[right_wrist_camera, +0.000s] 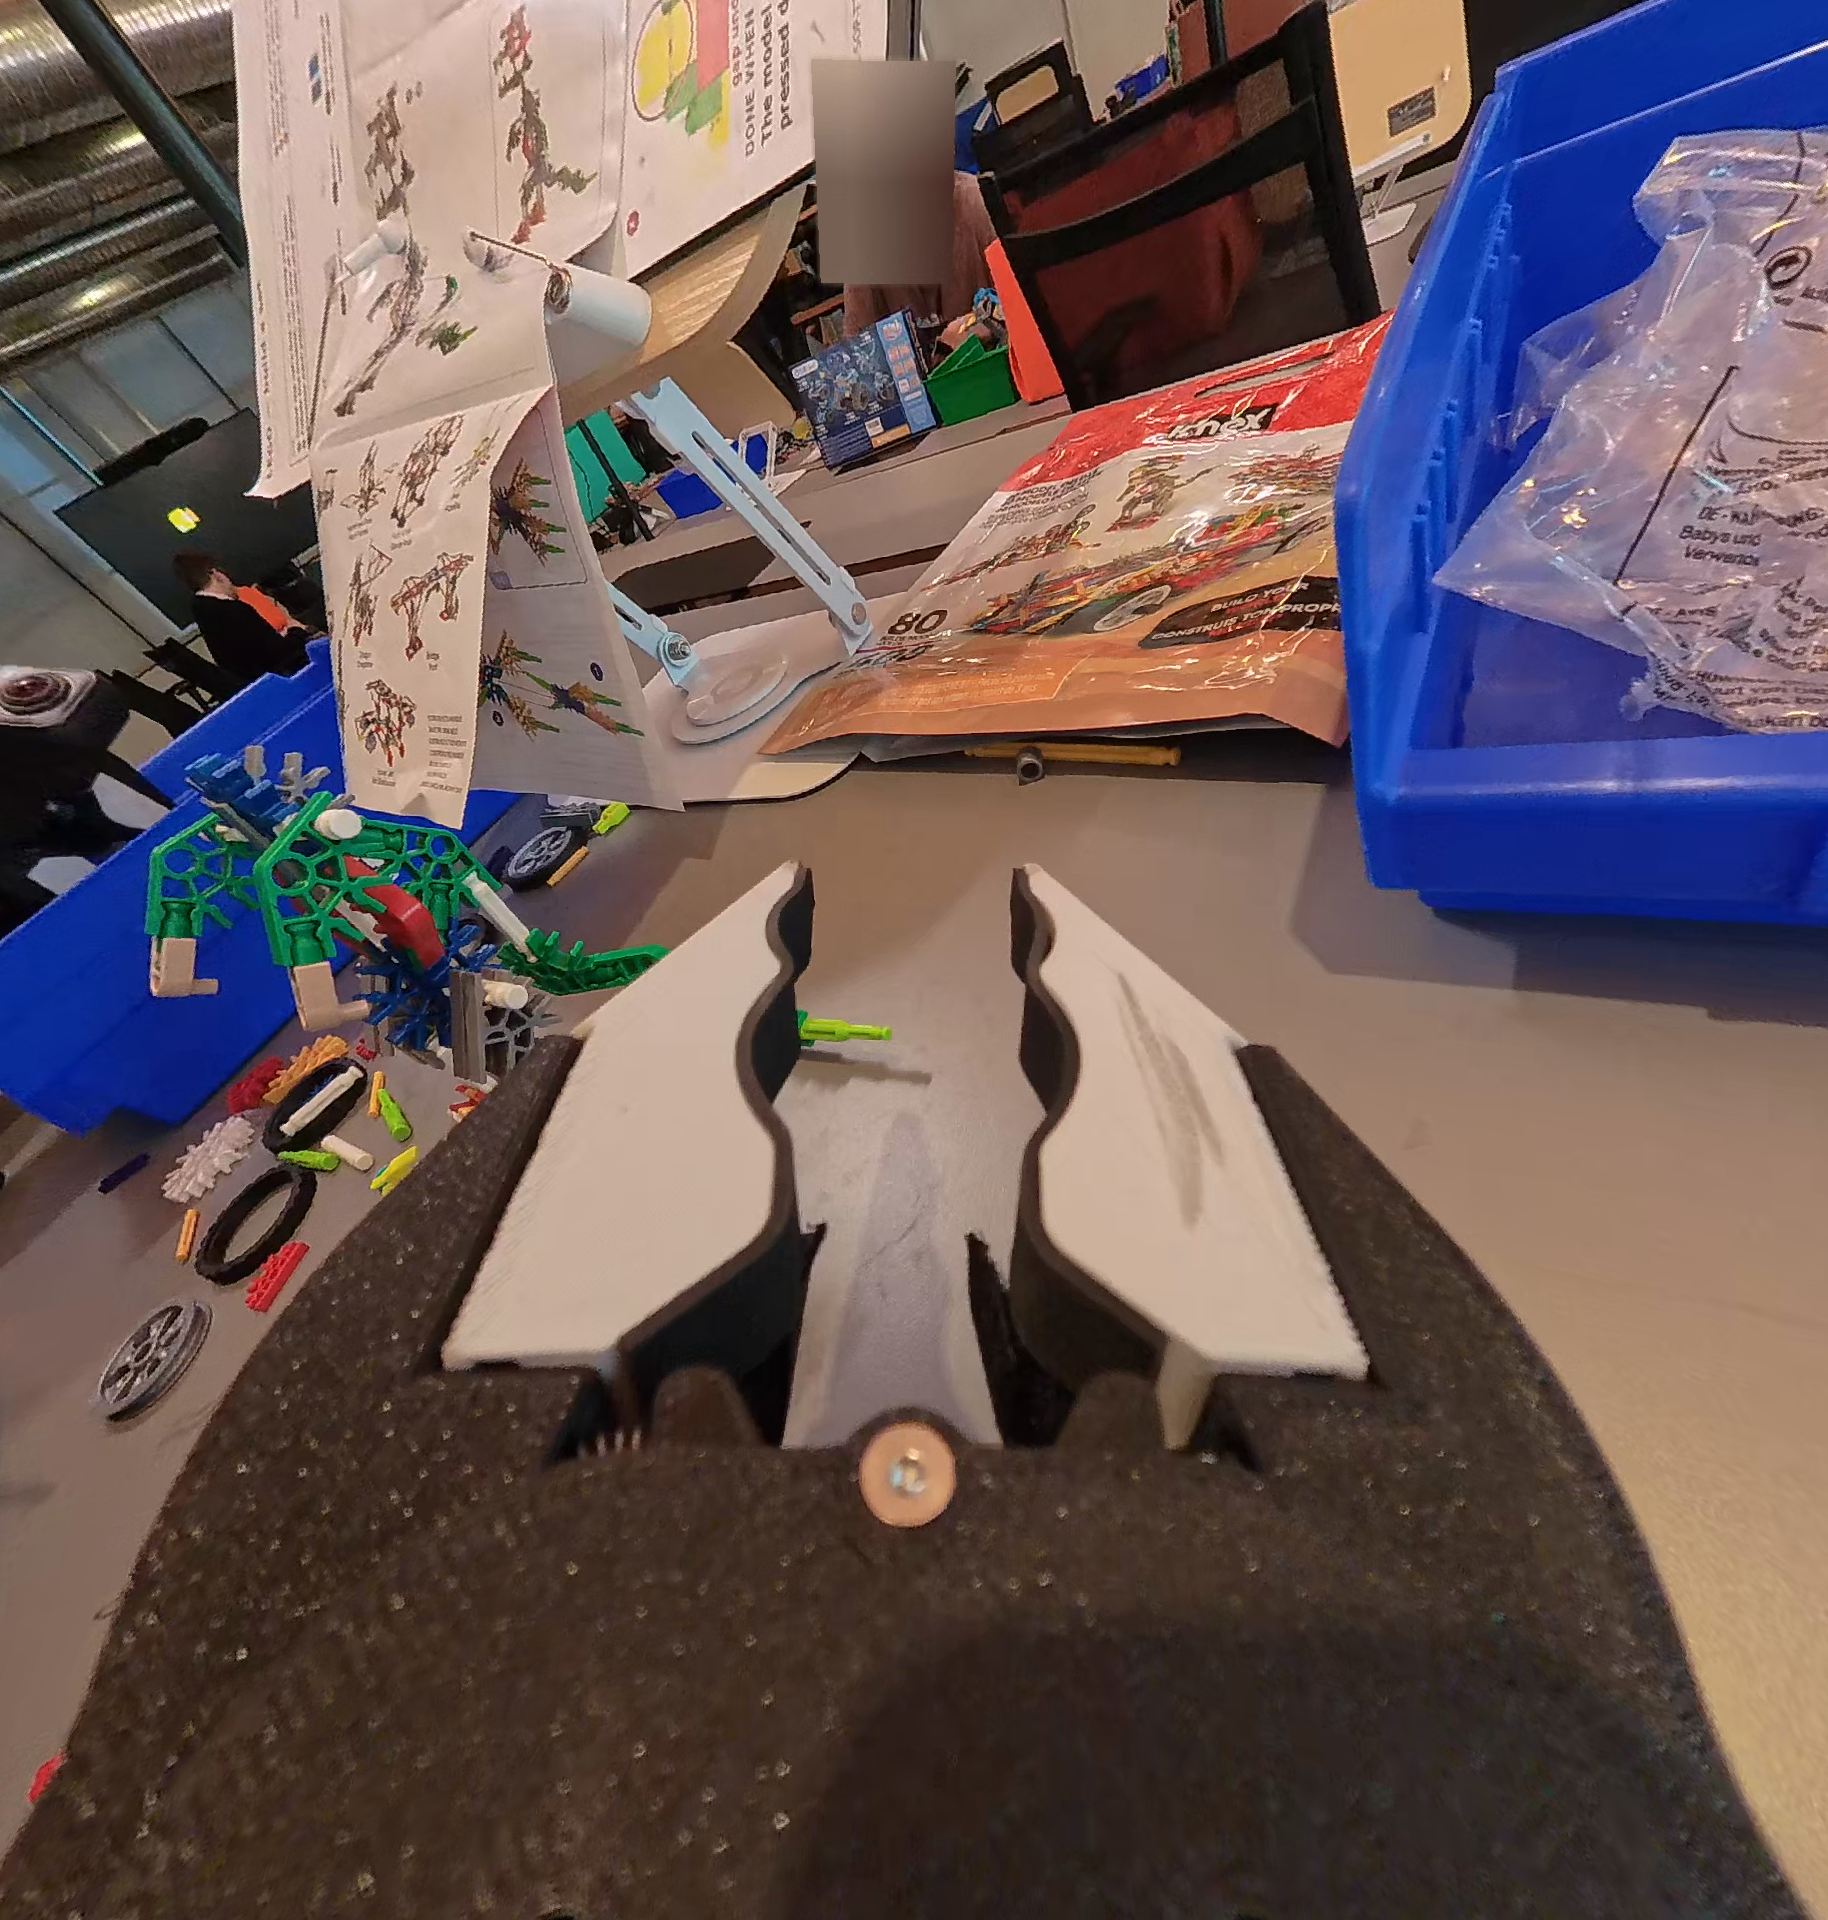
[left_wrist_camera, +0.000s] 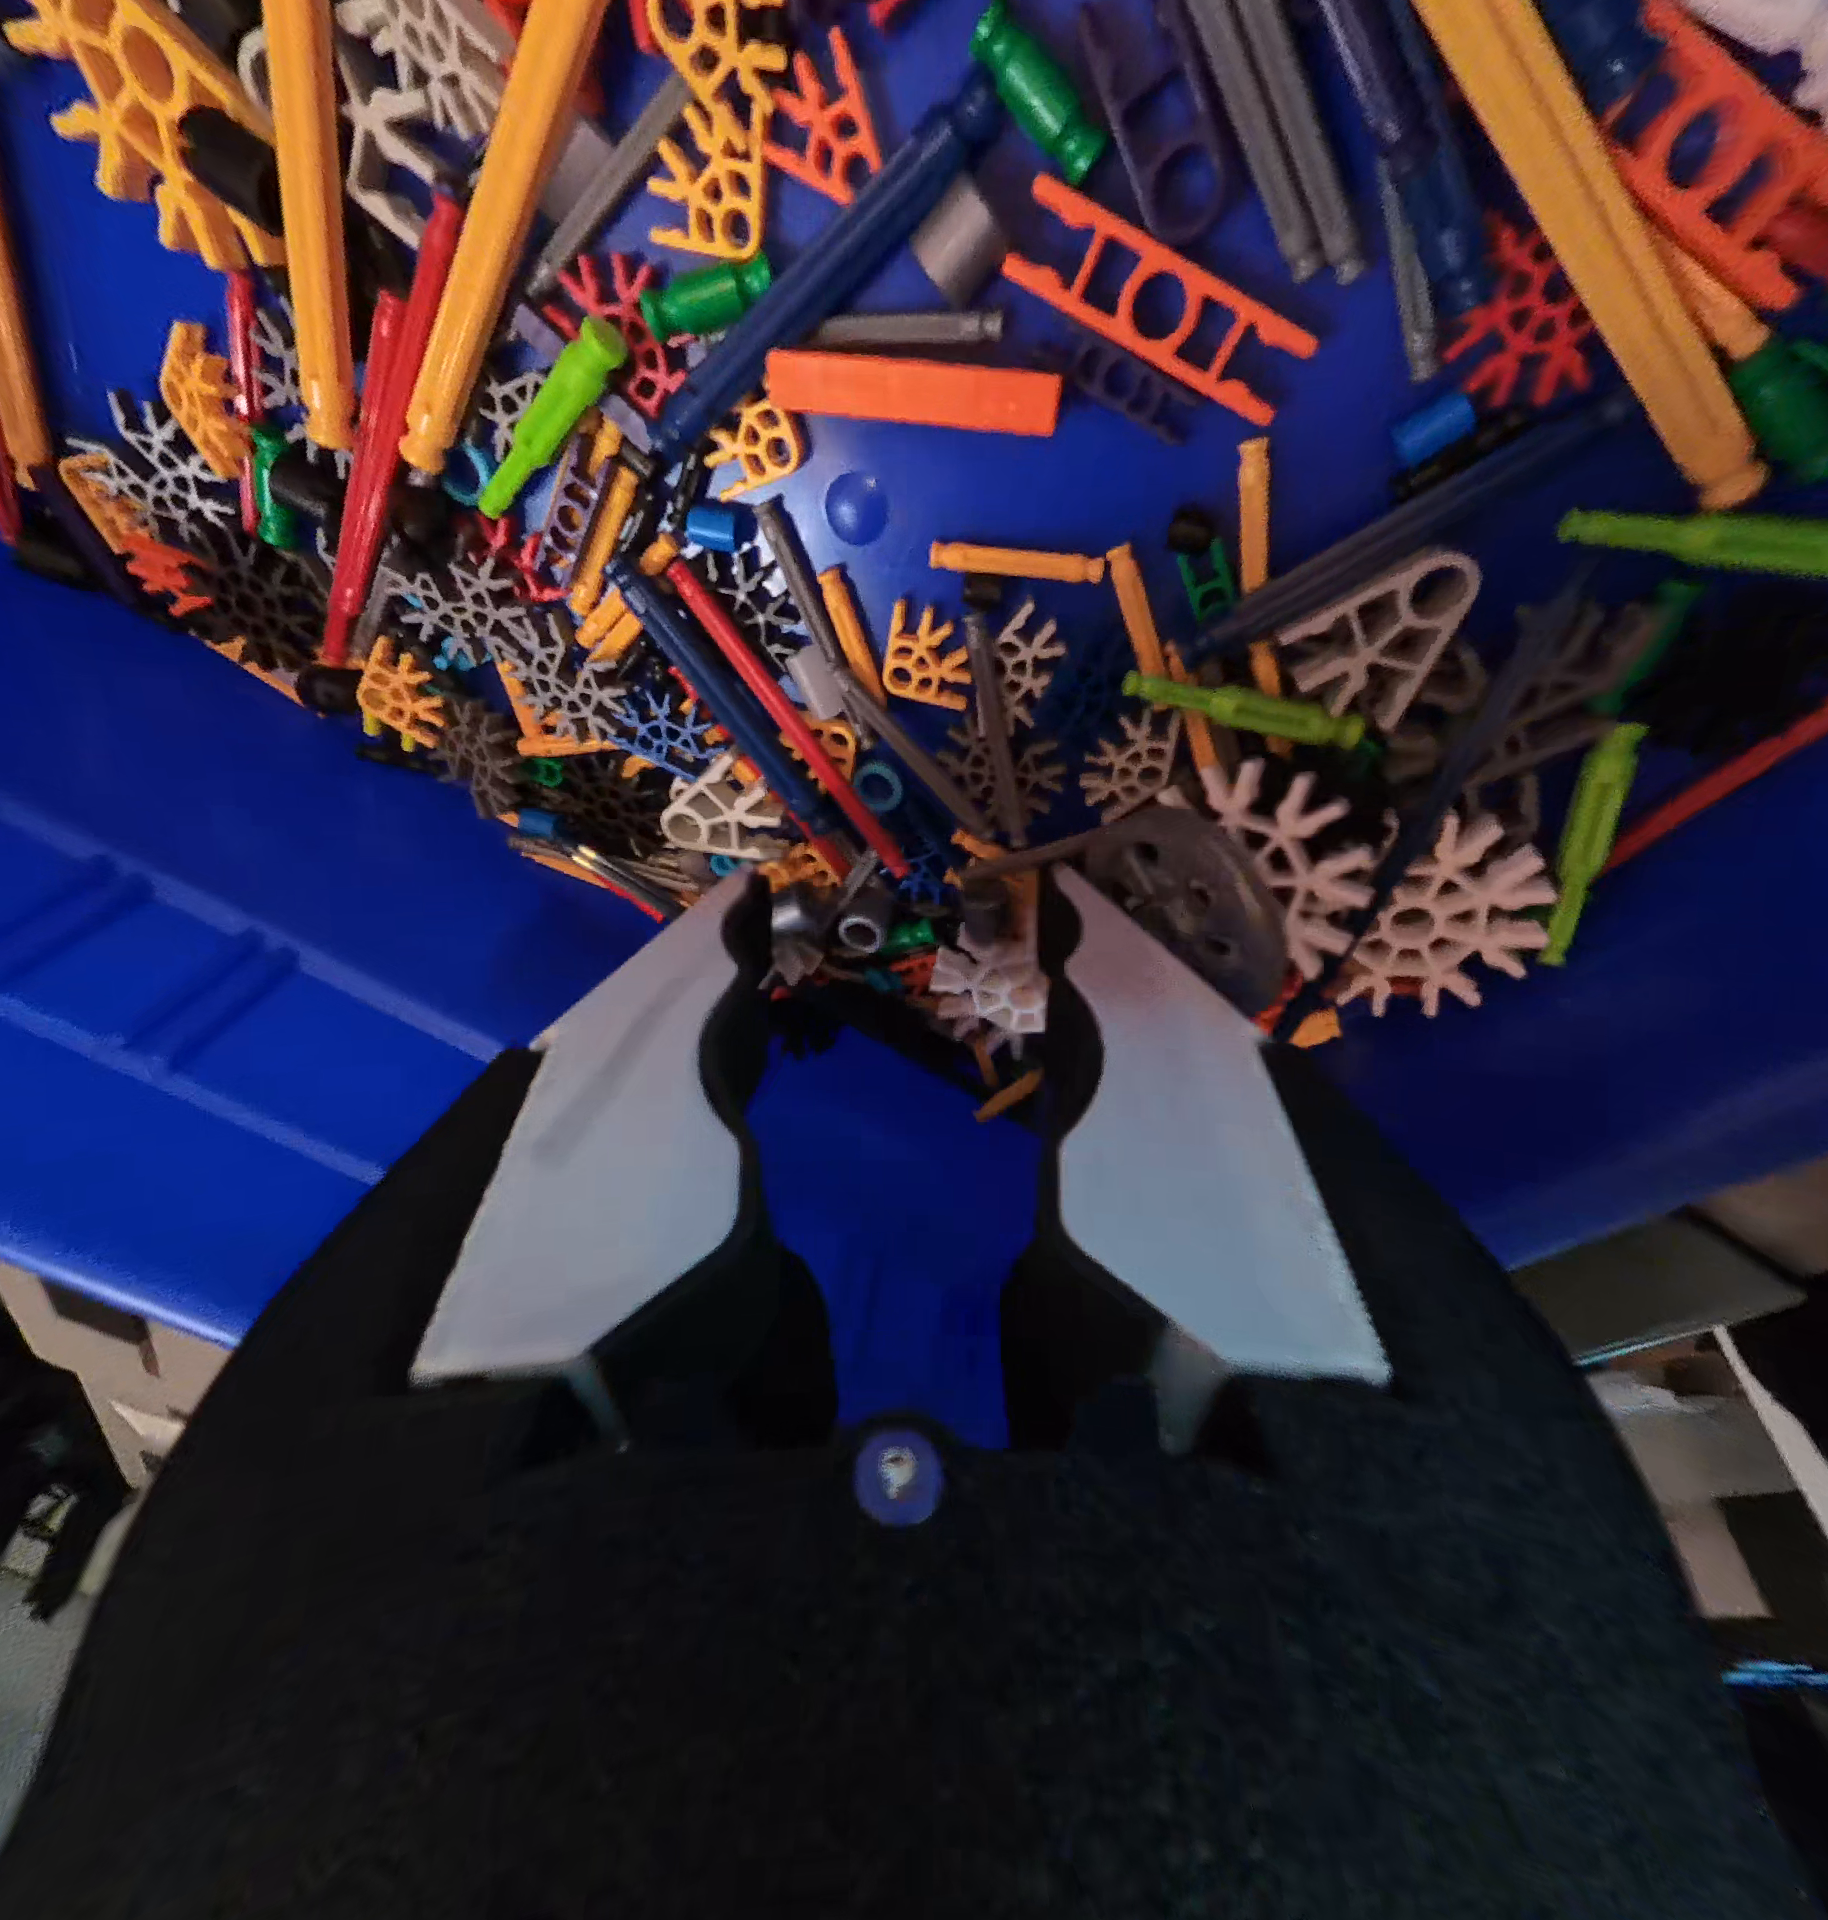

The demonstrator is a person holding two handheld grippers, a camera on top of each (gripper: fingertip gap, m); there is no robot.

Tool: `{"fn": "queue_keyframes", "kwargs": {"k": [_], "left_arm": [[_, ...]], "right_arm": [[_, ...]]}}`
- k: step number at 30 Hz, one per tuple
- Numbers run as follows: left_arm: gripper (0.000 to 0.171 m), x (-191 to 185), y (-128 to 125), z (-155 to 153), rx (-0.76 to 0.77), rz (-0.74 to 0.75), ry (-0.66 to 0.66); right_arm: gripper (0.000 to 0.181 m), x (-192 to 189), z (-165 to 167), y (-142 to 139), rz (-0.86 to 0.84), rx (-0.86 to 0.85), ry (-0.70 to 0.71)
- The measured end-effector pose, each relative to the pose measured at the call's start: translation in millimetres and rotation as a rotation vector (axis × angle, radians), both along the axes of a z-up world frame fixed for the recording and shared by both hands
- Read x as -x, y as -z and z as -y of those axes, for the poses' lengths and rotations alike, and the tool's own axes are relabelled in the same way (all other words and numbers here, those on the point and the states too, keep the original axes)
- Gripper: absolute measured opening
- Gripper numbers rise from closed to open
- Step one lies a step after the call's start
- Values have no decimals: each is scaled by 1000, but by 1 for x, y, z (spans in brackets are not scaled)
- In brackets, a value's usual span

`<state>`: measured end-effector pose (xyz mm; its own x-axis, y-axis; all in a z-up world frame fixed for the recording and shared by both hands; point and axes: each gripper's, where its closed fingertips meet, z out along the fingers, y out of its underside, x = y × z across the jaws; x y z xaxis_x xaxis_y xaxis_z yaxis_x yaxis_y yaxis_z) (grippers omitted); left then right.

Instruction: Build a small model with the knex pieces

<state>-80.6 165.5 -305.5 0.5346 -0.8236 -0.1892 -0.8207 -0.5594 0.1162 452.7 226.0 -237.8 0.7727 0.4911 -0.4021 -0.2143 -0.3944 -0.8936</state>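
Left wrist view: the left gripper (left_wrist_camera: 894, 894) reaches into a blue bin (left_wrist_camera: 214, 935) heaped with plastic building pieces. Its jaws stand apart, with nothing gripped between them. The fingertips (left_wrist_camera: 1071, 894) sit in the pile by the near wall, among small dark bits and a white snowflake connector (left_wrist_camera: 993, 987) that lies between the fingers. A grey wheel (left_wrist_camera: 1190, 914) lies just right of the right finger, with pale snowflake connectors (left_wrist_camera: 1450, 914) beyond it. Farther in lie a red rod (left_wrist_camera: 785, 717), an orange flat bar (left_wrist_camera: 910, 390), an orange ladder piece (left_wrist_camera: 1159, 296), lime-green rods (left_wrist_camera: 551, 416) and long yellow rods (left_wrist_camera: 494, 229).

Right wrist view: the right gripper (right_wrist_camera: 910, 894) hovers low over a grey table (right_wrist_camera: 1512, 1195), jaws apart and empty. A lime-green rod (right_wrist_camera: 848, 1031) lies on the table just past the left finger. To the left stands a green and blue model (right_wrist_camera: 370, 914) beside loose parts: black tyres (right_wrist_camera: 255, 1226), a grey wheel (right_wrist_camera: 151, 1361) and a white connector (right_wrist_camera: 209, 1158). Behind them is a blue bin (right_wrist_camera: 79, 997). Ahead, instruction sheets (right_wrist_camera: 411, 520) hang from a stand (right_wrist_camera: 744, 623), next to a printed bag (right_wrist_camera: 1118, 603). At right, another blue bin (right_wrist_camera: 1575, 831) holds clear plastic bags (right_wrist_camera: 1720, 468).
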Motion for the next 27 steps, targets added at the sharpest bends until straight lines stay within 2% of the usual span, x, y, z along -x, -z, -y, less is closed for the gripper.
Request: {"fn": "queue_keyframes", "kwargs": {"k": [4,8,10,14,16,20,23,27], "left_arm": [[34,-4,4,4,-15,18,-87],[32,-10,4,6,-35,61,-127],[47,-29,5,12,-7,158,-148],[47,-60,7,17,-10,279,-167],[51,-63,5,14,-66,280,-173],[43,-67,1,17,-167,253,-163],[43,-68,-4,17,-250,214,-131],[44,-66,-7,20,-283,203,-128]], "right_arm": [[38,1,-1,2,5,10,-4],[38,2,-1,3,10,21,-8],[38,2,-2,4,13,27,-10],[38,3,-3,7,26,44,-20],[38,4,-4,9,31,52,-22],[38,5,-5,11,39,63,-24],[38,5,-5,12,44,70,-25],[38,6,-5,14,50,79,-28]]}}
